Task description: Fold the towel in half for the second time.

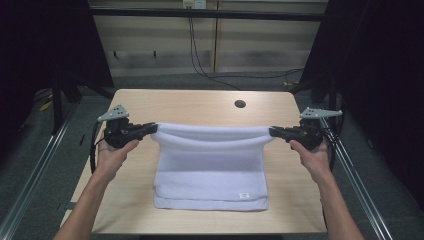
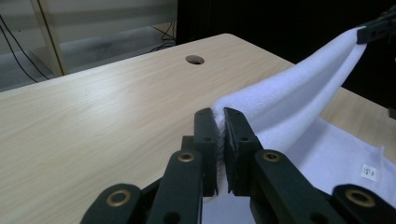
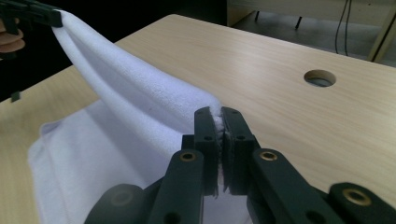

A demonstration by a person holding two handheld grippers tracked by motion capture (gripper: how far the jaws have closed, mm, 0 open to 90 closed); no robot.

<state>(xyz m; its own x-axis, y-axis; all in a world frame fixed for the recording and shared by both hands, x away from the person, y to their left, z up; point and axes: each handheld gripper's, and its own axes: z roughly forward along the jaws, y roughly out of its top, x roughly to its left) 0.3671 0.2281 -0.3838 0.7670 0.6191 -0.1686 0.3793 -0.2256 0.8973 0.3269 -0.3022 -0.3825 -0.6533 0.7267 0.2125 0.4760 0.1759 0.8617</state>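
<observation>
Towel, soft, light and floppy on the table, sags between my left gripper and right gripper, both clamped on its far corners, the best hold.

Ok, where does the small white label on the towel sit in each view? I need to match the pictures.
High view: the label sits near the lower right corner of the towel, on the part lying flat.
Left gripper view: the label is at the far right edge, on the flat part of the towel.
Right gripper view: I cannot make the label out here.
Shared landmark: the round hole in the table.
</observation>
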